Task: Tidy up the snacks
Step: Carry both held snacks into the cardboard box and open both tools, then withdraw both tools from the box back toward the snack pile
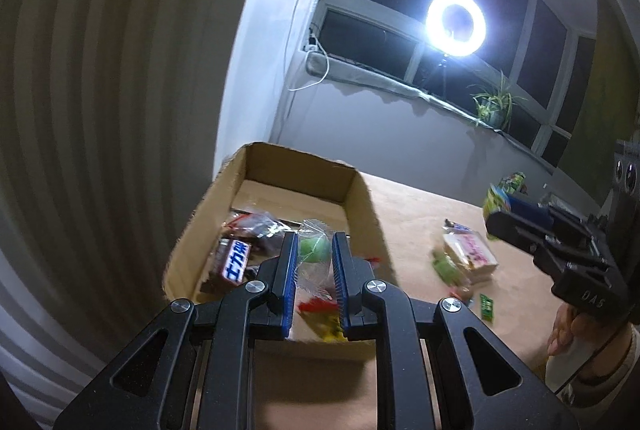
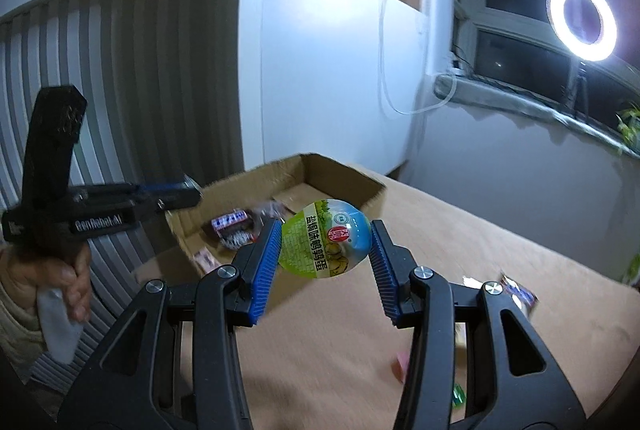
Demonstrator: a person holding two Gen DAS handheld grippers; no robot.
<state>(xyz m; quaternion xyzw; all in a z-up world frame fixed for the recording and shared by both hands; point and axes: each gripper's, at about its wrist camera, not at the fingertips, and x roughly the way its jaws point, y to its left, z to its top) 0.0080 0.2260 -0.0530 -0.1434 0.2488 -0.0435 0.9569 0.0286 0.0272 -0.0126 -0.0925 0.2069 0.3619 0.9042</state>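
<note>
My left gripper (image 1: 314, 239) is shut on a green ball sweet in a clear wrapper (image 1: 316, 255), held over the open cardboard box (image 1: 362, 214). From the right wrist view, that left gripper (image 2: 190, 195) reaches over the box's near-left corner, with a hand on its grip. My right gripper (image 2: 326, 224) is shut on a green egg-shaped snack pack with a printed lid (image 2: 324, 240), carried above the table just right of the box (image 2: 362, 186). In the left wrist view the right gripper (image 1: 505, 213) shows at the right edge, the green pack (image 1: 496, 198) at its tip.
Inside the box lie a Snickers bar (image 1: 234, 262) and a dark red packet (image 1: 252, 226). Loose on the tan table (image 1: 420, 214) are a pink-and-white packet (image 1: 472, 254), green wrappers (image 1: 444, 266) and a small green sachet (image 1: 487, 306). A ribbed wall stands left, a ring light (image 1: 456, 20) behind.
</note>
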